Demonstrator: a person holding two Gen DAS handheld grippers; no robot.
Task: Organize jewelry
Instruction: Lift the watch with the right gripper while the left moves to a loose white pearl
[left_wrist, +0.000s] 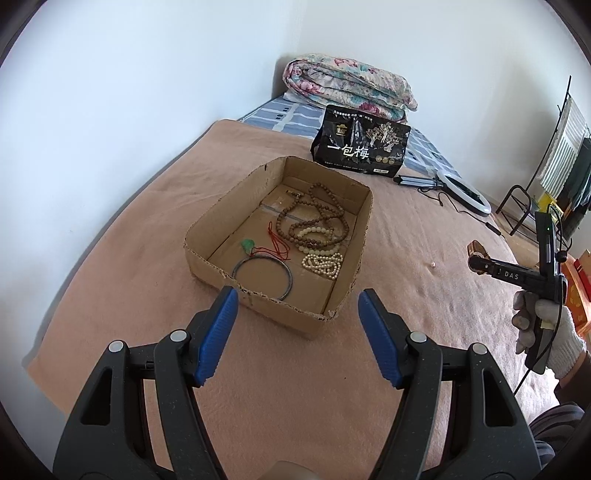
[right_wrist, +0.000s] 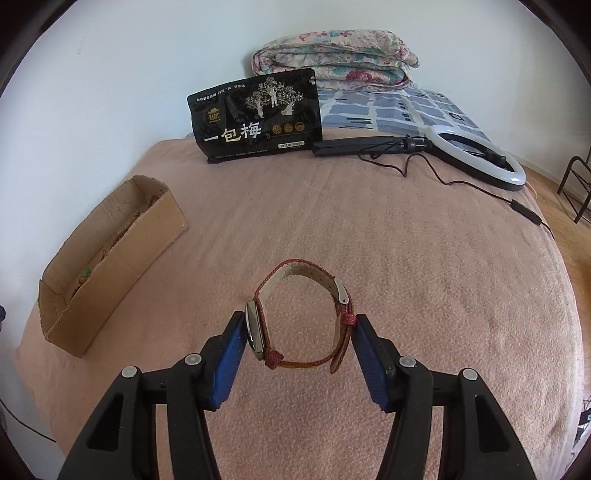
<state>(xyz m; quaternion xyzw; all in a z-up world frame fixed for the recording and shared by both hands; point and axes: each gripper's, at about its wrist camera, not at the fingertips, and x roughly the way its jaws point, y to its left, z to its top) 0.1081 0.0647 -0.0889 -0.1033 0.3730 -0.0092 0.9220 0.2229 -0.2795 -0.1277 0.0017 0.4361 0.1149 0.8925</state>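
Jewelry fills the cardboard box (left_wrist: 280, 236) on the bed's pink blanket (left_wrist: 295, 387): brown prayer beads (left_wrist: 314, 218), cream bead strands (left_wrist: 321, 254), a green pendant on red cord (left_wrist: 248, 244) and a dark bangle (left_wrist: 263, 275) all lie on its floor, seen from my left wrist camera. My left gripper (left_wrist: 297, 317) hovers just short of the box's torn near wall, its jaws spread wide and holding nothing.

Only my right wrist camera shows the red-strapped watch (right_wrist: 303, 321), pinched between the jaws of my right gripper (right_wrist: 299, 336): one blue pad presses the case, the other the strap, well above the blanket. From this side the box sits off to the left and its wall hides nearly all the contents. The left view catches that same gripper from outside, at far right in my white-gloved right hand (left_wrist: 543, 328), its load only a small brownish blur.

Beyond stand a black snack pouch (right_wrist: 258, 114), a ring light (right_wrist: 476, 155) with its trailing cable, and a folded floral quilt (right_wrist: 332, 59) on blue checked bedding.
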